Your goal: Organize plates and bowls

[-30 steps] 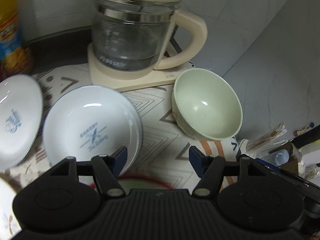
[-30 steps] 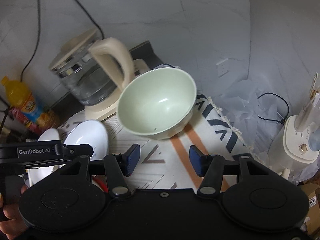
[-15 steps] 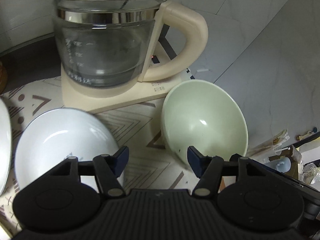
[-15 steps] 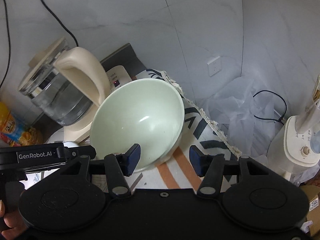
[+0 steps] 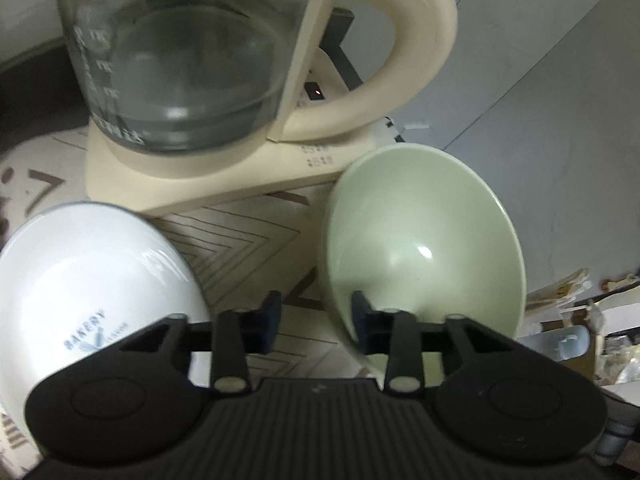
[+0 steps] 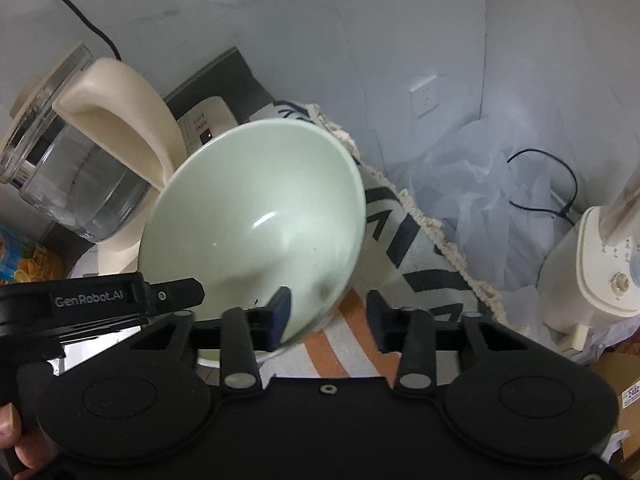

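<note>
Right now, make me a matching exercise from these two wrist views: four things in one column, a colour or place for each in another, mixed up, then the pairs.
Things:
1. bowl
2. plate
3. kettle
4. cloth

Descriptions:
A. white, with blue lettering
B. clear glass on a cream base
C. pale green, empty
D. fringed edge, dark and orange stripes

Pairs: 1-C, 2-A, 3-B, 4-D

I am in a home kitchen corner: bowls (image 5: 424, 248) beside a glass kettle (image 5: 180, 68) on a cloth-covered counter (image 5: 248, 240).
</note>
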Available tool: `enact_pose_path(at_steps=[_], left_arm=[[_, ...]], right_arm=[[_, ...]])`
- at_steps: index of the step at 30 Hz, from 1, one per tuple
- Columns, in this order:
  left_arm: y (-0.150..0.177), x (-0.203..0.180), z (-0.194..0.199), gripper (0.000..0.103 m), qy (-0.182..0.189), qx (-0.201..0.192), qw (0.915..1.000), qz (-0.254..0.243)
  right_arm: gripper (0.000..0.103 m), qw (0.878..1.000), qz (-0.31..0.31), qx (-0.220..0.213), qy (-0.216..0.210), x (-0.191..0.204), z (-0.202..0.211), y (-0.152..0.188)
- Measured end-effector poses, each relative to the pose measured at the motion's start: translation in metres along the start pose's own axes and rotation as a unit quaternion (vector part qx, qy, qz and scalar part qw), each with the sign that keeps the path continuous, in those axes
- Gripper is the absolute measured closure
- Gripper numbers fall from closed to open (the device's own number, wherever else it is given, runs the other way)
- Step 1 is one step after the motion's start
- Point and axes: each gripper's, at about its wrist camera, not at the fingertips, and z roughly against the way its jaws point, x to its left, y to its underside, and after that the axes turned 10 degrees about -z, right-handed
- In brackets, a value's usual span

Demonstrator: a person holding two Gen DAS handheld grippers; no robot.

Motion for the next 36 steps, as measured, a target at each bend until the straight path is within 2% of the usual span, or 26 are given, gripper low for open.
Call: enact_pose_path(at_steps=[2,8,24,36], left_arm=[[0.002,-0.003,0.002,0.087,0.008,-0.004,0.9999,-0.007],[0.010,-0.006,0.011,0.088,0.008,-0.010,0.9999,-0.008],[0.044,-0.018,0.070,0.088,-0.003,-0.065,0.9979,-0.001],[0.086,-0.009,0.122,0.088,-0.002,-0.093,0.9954,0.024]], right_arm=[[0.074,1.000,0.004,0.002,-0.003,0.001,0.001,0.001],[0.078,1.000,0.019,-0.007,0.005,0.004,0.010,0.008],[0.080,0.998,0.035,-0.046,-0.019,0.012,0.066,0.031],[0.080,0.994,0.071,-0.070,-0.041,0.025,0.110,0.058]])
